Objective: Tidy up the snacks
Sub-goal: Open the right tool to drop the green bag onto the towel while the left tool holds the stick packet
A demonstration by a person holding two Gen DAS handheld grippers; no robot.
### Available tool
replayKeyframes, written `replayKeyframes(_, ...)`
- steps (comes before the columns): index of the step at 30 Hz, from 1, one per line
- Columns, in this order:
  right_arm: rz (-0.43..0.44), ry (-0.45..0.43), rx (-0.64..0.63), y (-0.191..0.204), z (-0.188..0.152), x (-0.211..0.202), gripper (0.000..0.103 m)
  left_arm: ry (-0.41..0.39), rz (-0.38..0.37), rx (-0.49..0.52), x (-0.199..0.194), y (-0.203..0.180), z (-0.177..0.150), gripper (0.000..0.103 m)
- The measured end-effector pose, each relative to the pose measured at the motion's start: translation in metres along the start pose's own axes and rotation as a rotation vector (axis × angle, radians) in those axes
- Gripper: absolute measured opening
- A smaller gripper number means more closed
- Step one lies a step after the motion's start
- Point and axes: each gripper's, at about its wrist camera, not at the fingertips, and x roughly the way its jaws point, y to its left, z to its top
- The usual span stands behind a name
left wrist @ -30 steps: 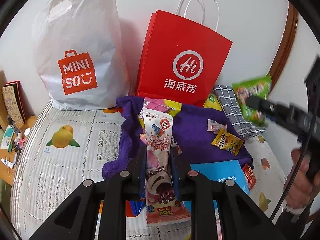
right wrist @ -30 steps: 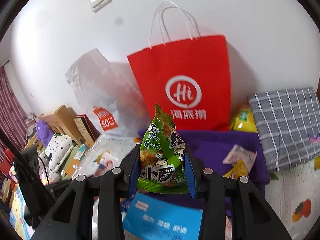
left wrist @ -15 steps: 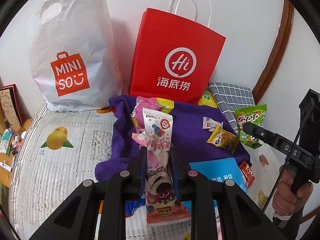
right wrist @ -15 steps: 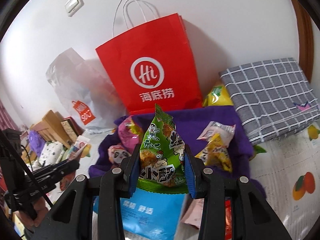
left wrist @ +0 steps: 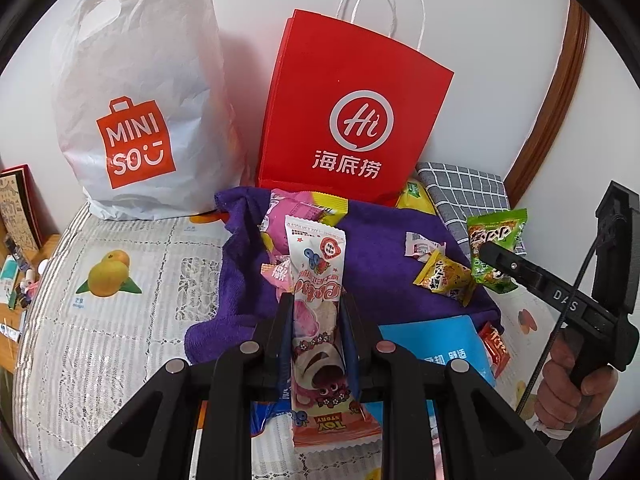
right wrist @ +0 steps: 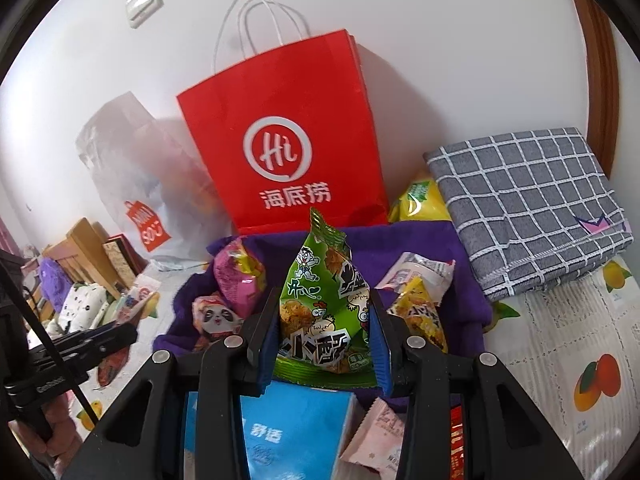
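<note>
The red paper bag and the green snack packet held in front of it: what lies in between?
In the right wrist view, only purple cloth lies between the red paper bag and the green snack packet; no other snack sits there.

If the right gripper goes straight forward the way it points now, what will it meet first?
Probably the purple cloth just ahead of the green snack packet held in the right gripper; depth is unclear. Carrying on past it, it would reach the red paper bag.

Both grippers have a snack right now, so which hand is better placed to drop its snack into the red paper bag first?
Probably the right. The right gripper, shut on the green snack packet, faces the red paper bag closely. The left gripper grips the pink snack packet farther back.
</note>
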Motion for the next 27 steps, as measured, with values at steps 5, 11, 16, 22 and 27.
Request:
replayKeyframes(5,-0.009,0.001,0.016,-0.005,-0.001,0.005,0.039,0.003,-0.001,-0.012,0.003,0.003,-0.001,0.021)
replayKeyframes(11,-0.026,-0.005,0.016,-0.006,-0.003,0.006,0.039,0.007,-0.001,-0.032,0.005,0.008,-0.001,0.021)
replayKeyframes(16,-0.049,-0.011,-0.002,-0.003,-0.004,0.006,0.039,0.006,-0.001,-0.031,0.005,0.009,-0.001,0.021)
replayKeyframes(22,-0.063,-0.012,-0.006,-0.004,-0.004,0.008,0.039,0.005,0.0,-0.046,0.004,0.012,0.0,0.021)
replayKeyframes(27,-0.089,-0.007,0.026,-0.015,-0.004,0.014,0.04,0.014,0.004,-0.046,0.006,0.011,0.0,0.021)
